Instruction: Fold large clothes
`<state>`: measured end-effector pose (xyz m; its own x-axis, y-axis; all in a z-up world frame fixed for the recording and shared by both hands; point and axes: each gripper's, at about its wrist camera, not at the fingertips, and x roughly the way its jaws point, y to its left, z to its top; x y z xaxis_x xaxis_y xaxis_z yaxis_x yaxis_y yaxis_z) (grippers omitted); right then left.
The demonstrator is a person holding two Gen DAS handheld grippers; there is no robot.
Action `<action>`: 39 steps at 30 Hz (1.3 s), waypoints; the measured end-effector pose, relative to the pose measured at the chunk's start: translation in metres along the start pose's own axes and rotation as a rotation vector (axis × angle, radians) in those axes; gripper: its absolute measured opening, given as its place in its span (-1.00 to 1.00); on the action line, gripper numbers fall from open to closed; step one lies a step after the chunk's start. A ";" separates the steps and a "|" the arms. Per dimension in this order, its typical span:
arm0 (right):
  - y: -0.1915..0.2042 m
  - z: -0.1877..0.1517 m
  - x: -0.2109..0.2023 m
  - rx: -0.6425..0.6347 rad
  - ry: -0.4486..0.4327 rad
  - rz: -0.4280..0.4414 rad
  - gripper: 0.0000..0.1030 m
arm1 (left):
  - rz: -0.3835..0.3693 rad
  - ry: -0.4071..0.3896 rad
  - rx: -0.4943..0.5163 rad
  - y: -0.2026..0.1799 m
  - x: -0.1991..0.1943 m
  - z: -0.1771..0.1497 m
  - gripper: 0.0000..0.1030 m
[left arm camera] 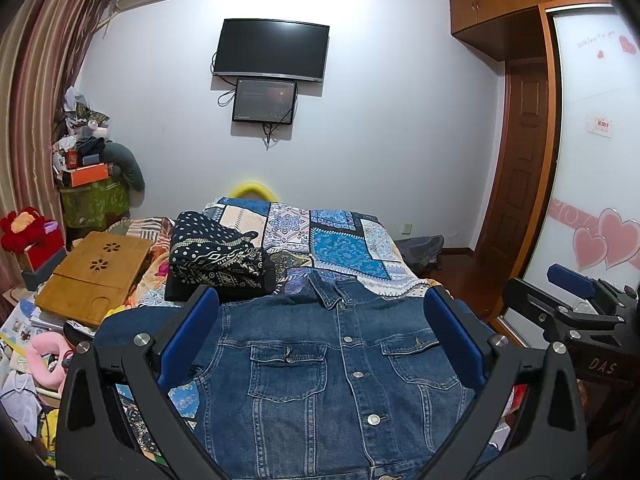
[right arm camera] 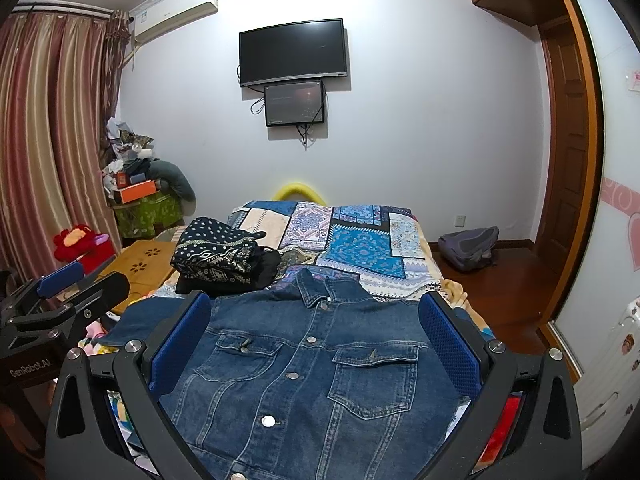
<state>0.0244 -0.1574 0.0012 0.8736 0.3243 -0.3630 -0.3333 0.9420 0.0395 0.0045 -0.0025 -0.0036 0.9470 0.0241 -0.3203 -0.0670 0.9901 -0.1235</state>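
A blue denim jacket [left arm camera: 320,364] lies front up and buttoned on the bed, collar toward the far wall; it fills the right wrist view too [right arm camera: 304,364]. My left gripper [left arm camera: 320,300] hovers over it, open, blue pads wide apart with nothing between them. My right gripper [right arm camera: 314,300] is likewise open above the jacket's chest. The right gripper [left arm camera: 572,292] also shows at the right edge of the left wrist view, and the left gripper [right arm camera: 60,284] at the left edge of the right wrist view. The sleeves are partly hidden behind the fingers.
A folded black patterned garment [left arm camera: 218,256] sits on the patchwork quilt [left arm camera: 340,240] beyond the collar. A bamboo lap tray [left arm camera: 96,276] and clutter lie to the left. A grey backpack [right arm camera: 470,248] rests on the wood floor at right, near the wardrobe door [right arm camera: 600,240].
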 end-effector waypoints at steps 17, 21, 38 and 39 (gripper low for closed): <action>0.004 0.000 0.000 0.005 -0.002 0.004 1.00 | -0.004 -0.001 0.000 -0.003 -0.003 0.004 1.00; 0.004 -0.001 0.000 0.005 -0.002 0.004 1.00 | -0.008 0.003 -0.003 -0.002 -0.002 0.005 1.00; -0.002 -0.002 0.004 0.009 0.011 0.005 1.00 | -0.022 0.016 -0.008 0.001 0.004 0.004 1.00; -0.002 -0.001 0.005 0.010 0.013 0.005 1.00 | -0.023 0.017 -0.008 0.001 0.004 0.004 1.00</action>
<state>0.0289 -0.1577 -0.0020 0.8673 0.3281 -0.3744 -0.3341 0.9412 0.0509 0.0096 -0.0008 -0.0017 0.9427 -0.0013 -0.3336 -0.0477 0.9892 -0.1386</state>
